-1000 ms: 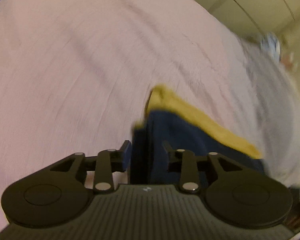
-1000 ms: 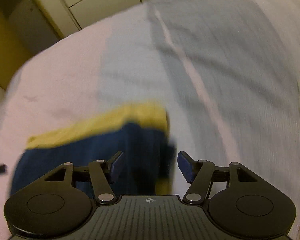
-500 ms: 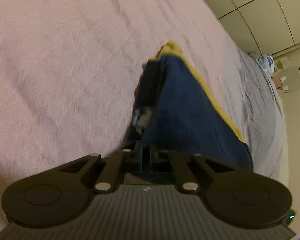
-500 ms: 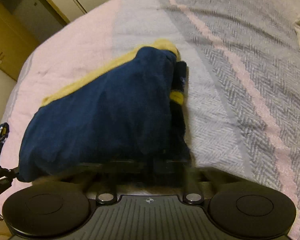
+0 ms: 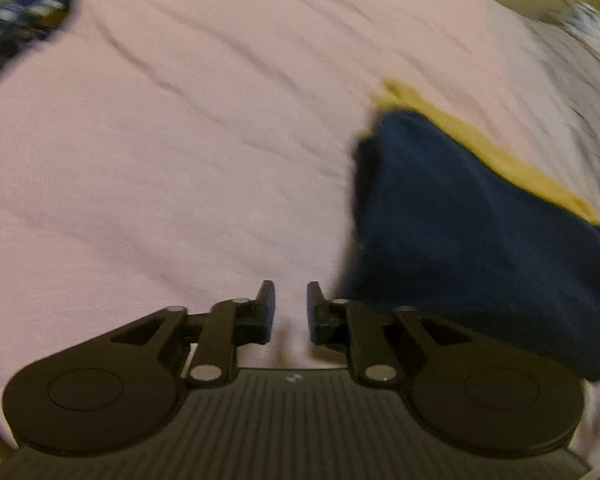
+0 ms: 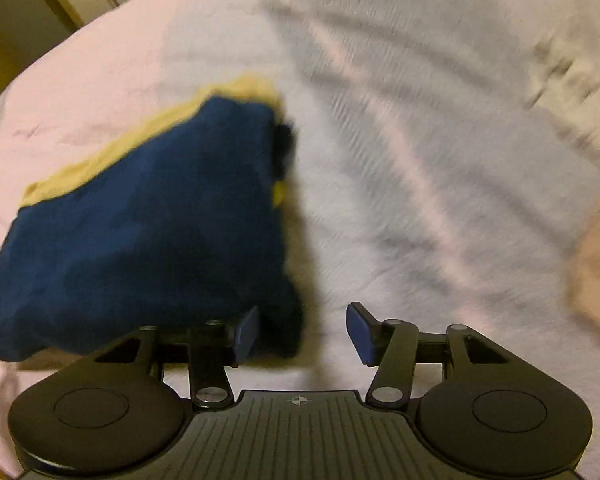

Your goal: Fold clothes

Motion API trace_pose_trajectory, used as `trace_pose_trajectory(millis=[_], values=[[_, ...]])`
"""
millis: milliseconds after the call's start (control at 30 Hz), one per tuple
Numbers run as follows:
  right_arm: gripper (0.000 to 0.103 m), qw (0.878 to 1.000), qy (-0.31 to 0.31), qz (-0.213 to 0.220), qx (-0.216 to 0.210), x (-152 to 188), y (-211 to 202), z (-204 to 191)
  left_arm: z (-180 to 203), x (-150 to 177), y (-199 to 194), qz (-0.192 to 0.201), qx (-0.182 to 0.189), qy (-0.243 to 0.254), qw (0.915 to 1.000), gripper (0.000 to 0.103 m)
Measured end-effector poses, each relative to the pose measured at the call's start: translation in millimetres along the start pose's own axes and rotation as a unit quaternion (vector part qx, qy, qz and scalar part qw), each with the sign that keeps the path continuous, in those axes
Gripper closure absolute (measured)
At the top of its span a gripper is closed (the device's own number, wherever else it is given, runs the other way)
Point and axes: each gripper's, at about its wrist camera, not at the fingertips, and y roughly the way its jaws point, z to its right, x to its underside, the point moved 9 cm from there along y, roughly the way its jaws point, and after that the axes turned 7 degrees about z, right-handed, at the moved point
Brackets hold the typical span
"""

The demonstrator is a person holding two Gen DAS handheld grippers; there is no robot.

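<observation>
Nothing is held between the opening jaws of the left gripper (image 5: 291, 307); the folded navy-and-yellow garment (image 5: 472, 236) lies just right. Only the right gripper (image 6: 302, 330), opening wider, shows grey herringbone bedding (image 6: 440, 128) beyond its fingers.

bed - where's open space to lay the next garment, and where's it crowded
Free: the pink sheet between the folded navy and yellow garment and the dark patterned cloth in the far corner; also the grey striped blanket past the garment's other side. Crowded: around the garment, beside both opening, empty grippers.
</observation>
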Motion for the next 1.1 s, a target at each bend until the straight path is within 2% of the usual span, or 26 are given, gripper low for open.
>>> trace_pose_trajectory(millis=[33, 67, 133, 200, 233, 300, 367, 433, 533, 600, 800, 967, 1100], values=[[0.05, 1.0, -0.009, 0.023, 0.004, -8.3, -6.9, -4.6, 0.4, -5.5, -8.8, 0.01, -0.011, -0.002, 0.9999, 0.091], [0.05, 0.999, -0.018, 0.046, 0.0, -16.2, -11.1, -11.0, 8.3, -9.5, -10.0, 0.016, -0.007, 0.0, 0.9999, 0.091], [0.05, 0.996, -0.036, 0.081, -0.022, -27.0, -10.0, -33.2, 41.1, -13.6, -1.5, 0.024, 0.025, 0.024, 0.9991, 0.089], [0.05, 0.994, -0.051, 0.094, -0.038, -29.3, 4.9, -53.7, 68.8, -11.2, 16.2, 0.028, 0.041, 0.051, 0.9975, 0.086], [0.05, 0.994, -0.055, 0.089, -0.043, -24.8, 19.2, -59.1, 80.6, -7.3, 29.0, 0.024, 0.044, 0.065, 0.9966, 0.082], [0.05, 0.997, -0.054, 0.057, -0.014, -10.1, 50.3, -54.3, 87.0, 8.4, 61.0, -0.006, 0.018, 0.083, 0.9964, 0.081], [0.05, 0.999, -0.034, 0.022, 0.011, 2.0, 66.3, -44.8, 86.9, 15.7, 72.4, -0.026, -0.001, 0.078, 0.9966, 0.082], [0.05, 1.0, -0.016, 0.017, 0.005, 0.0, 58.3, -43.5, 95.3, 11.9, 60.2, -0.029, -0.012, 0.087, 0.9957, 0.082], [0.05, 0.999, -0.032, 0.01, -0.01, -5.6, 30.9, -50.0, 107.6, 4.4, 25.4, -0.028, -0.022, 0.115, 0.9927, 0.082], [0.05, 0.999, -0.042, 0.007, -0.02, -5.4, 11.7, -56.2, 116.6, 4.1, -4.8, -0.027, -0.024, 0.118, 0.9923, 0.075], [0.05, 0.996, -0.063, -0.025, -0.049, 13.1, -46.0, -84.8, 138.7, 20.0, -74.6, -0.027, -0.025, 0.108, 0.9934, 0.072], [0.05, 0.998, -0.059, -0.018, -0.03, 23.9, -88.9, -89.0, 148.2, 31.8, -106.8, -0.02, -0.022, 0.142, 0.9894, 0.071], [0.049, 0.999, -0.047, 0.002, -0.015, 32.8, -119.7, -96.5, 146.8, 30.5, -131.6, -0.005, -0.004, 0.165, 0.9863, 0.069]])
